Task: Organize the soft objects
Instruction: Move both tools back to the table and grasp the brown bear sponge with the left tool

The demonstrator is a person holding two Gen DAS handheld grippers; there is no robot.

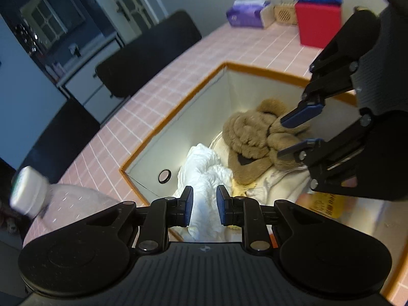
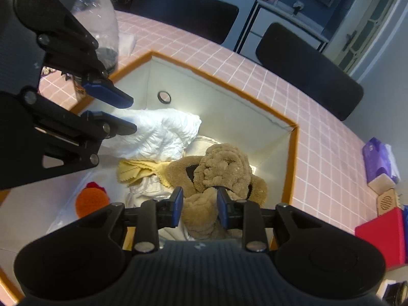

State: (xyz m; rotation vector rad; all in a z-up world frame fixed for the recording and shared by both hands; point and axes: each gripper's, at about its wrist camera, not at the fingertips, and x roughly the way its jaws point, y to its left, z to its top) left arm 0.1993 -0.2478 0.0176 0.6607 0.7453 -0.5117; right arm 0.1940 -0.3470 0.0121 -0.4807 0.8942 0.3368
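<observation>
An orange-rimmed white fabric bin stands on the pink tiled table. Inside lie a brown plush toy, a white crumpled cloth, a yellow cloth, a pale cloth and an orange crocheted ball. My left gripper is open above the white cloth, holding nothing. My right gripper is open, its fingers on either side of the brown plush, which lies loose between them.
A clear plastic bottle stands at the bin's corner. A purple tissue pack, a wooden speaker and a red box sit on the table's far side. Black chairs line the table edge.
</observation>
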